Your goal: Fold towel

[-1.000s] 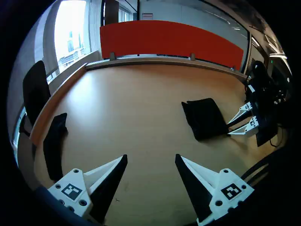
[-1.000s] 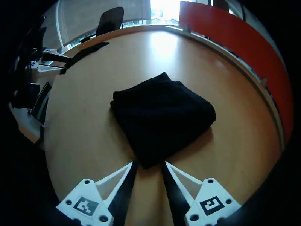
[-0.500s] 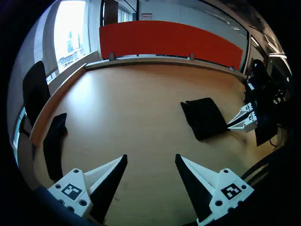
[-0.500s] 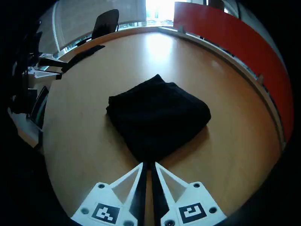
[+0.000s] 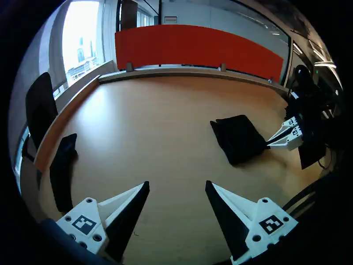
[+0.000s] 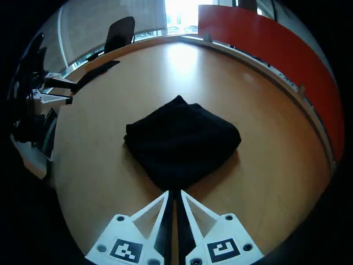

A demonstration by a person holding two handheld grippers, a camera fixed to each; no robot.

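Folded into a thick pad, the black towel [image 6: 183,141] lies mid-table [image 6: 264,145], so the right gripper [image 6: 175,193], fingers together at its near corner (whether pinching cloth, I cannot tell), should catch every layer, with the left gripper [image 5: 176,183], fingers apart, steadying the far edge.

I see the black towel [image 6: 183,145] folded into a thick, squarish bundle, lying flat on the wooden worktop [image 6: 264,145]. In the right gripper view one corner points toward me, and stacked layers show along its left edge.
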